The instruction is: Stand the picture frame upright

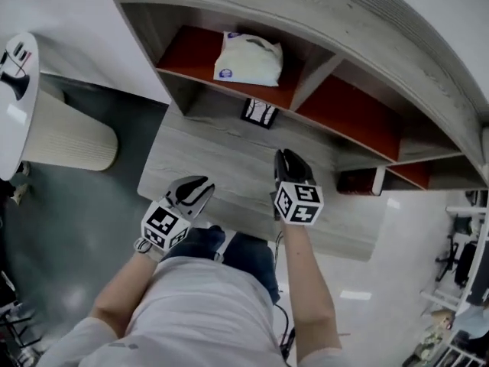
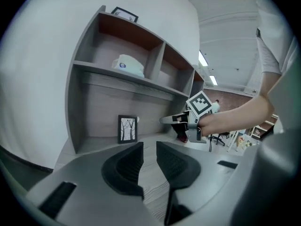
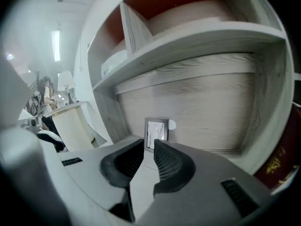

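At the back edge of the pale, wood-grained desk [image 1: 200, 153], the small black-rimmed rectangular picture frame [image 1: 259, 112] stands upright against the back panel; nearer the front edge hover the left gripper [image 2: 149, 147] and right gripper [image 3: 148, 147], ribbed dark jaws slightly parted, empty; a crinkled white bag [image 1: 248, 58] sits in a red-lined cubby above.

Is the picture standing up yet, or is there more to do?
Done: the picture frame stands upright at the back of the desk. In hand: nothing; the left gripper and right gripper are both open and empty, away from it. Left: nothing that I can see.
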